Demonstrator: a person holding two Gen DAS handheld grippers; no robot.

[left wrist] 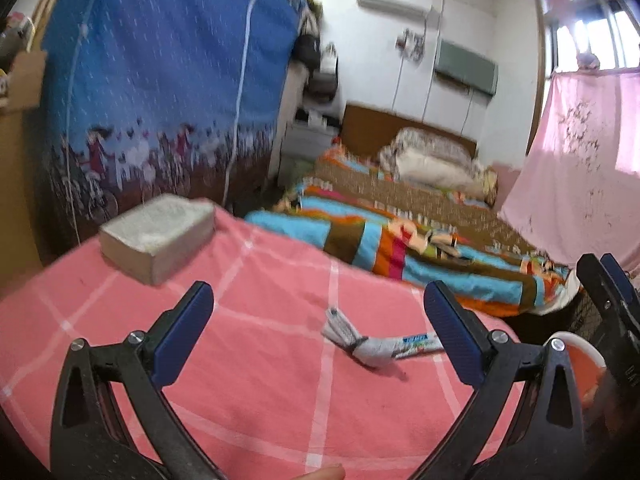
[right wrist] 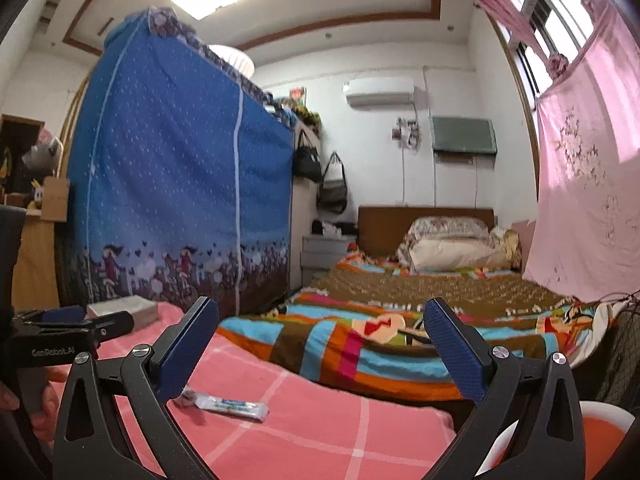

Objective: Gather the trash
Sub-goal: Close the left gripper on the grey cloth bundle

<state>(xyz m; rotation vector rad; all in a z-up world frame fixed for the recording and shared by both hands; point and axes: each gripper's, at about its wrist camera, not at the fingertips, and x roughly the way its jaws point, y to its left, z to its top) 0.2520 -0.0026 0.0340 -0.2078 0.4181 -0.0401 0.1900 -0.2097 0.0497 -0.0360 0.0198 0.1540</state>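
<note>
Right wrist view: "GenRobot.AI" reads on the left gripper; both grippers gape wide, wrapper lying between the left's fingers, print illegible

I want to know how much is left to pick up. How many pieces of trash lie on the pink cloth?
1: a crumpled white wrapper on the pink checked cloth, ahead of the open left tool. More could be hidden out of view.

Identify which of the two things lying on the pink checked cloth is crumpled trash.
The twisted white wrapper, near the cloth's edge; the tissue pack is a neat block.
</note>
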